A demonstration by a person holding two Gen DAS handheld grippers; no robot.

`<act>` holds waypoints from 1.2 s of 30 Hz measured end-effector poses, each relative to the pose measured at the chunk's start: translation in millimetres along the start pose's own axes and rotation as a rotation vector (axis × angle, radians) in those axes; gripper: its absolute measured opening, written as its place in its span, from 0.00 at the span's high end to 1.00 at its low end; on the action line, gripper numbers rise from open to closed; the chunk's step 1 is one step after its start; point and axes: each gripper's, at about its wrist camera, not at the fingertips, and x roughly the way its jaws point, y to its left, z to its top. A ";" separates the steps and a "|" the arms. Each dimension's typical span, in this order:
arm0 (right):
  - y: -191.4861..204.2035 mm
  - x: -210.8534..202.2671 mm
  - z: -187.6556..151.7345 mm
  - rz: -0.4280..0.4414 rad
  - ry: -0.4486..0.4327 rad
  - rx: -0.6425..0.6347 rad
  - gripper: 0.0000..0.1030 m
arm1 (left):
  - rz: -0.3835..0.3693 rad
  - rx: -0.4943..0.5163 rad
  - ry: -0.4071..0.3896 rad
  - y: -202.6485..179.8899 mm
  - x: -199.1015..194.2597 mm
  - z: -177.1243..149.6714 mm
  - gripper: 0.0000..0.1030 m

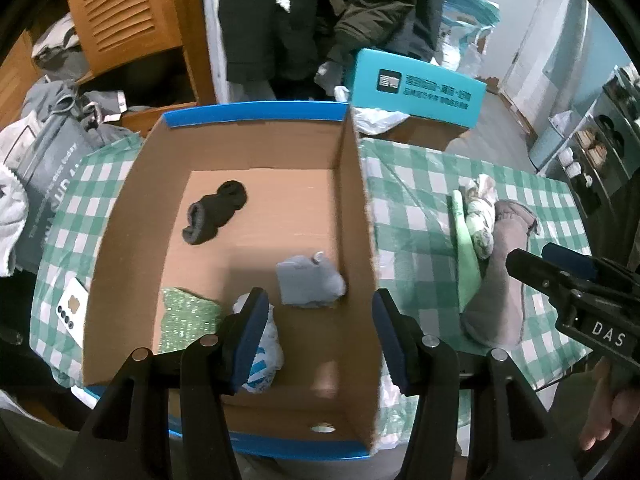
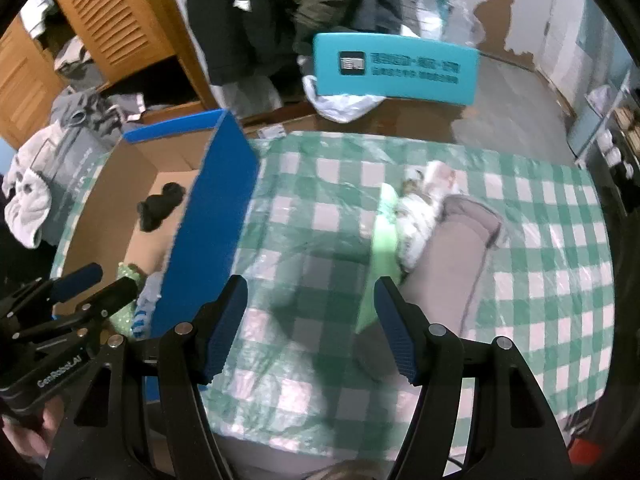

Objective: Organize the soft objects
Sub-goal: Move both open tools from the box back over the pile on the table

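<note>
Cardboard box wall [image 1: 356, 216] separates 4 boxed items from tabletop cloths [image 2: 440, 232]; both tongs [image 1: 320, 334] [image 2: 310, 322] gape empty.

A louvred wooden cabinet [image 1: 120, 12] stands behind the green-checked table [image 2: 540, 300], dark coats [image 1: 320, 16] hanging beside.

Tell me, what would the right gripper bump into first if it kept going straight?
Probably the checked tablecloth. The open right gripper has only bare cloth between its fingers; the green cloth lies just beside that line.
</note>
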 end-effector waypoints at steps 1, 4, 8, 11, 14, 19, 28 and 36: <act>-4.4 -0.6 -1.2 -0.002 0.000 0.008 0.35 | -0.001 0.004 0.002 -2.8 0.8 0.5 0.47; -17.7 -2.9 -5.4 -0.009 -0.001 0.034 0.35 | -0.006 0.022 0.007 -13.9 2.2 0.7 0.47; -33.4 -5.0 -9.4 -0.015 -0.002 0.058 0.35 | -0.007 0.052 0.010 -30.2 3.6 0.8 0.47; -45.8 -6.4 -12.1 -0.018 -0.002 0.081 0.35 | -0.011 0.073 0.010 -42.9 4.6 1.1 0.47; -58.5 -6.8 -14.8 -0.019 -0.001 0.106 0.35 | -0.018 0.095 0.016 -55.3 7.8 1.8 0.47; -75.9 -3.1 -19.4 -0.028 0.008 0.139 0.34 | -0.019 0.118 0.034 -69.7 15.9 3.5 0.47; -99.6 17.8 -25.7 -0.058 0.046 0.185 0.29 | -0.024 0.121 0.077 -89.7 37.7 8.2 0.46; -108.7 43.0 -22.7 -0.083 0.082 0.202 0.29 | -0.023 0.115 0.124 -101.1 61.6 10.5 0.45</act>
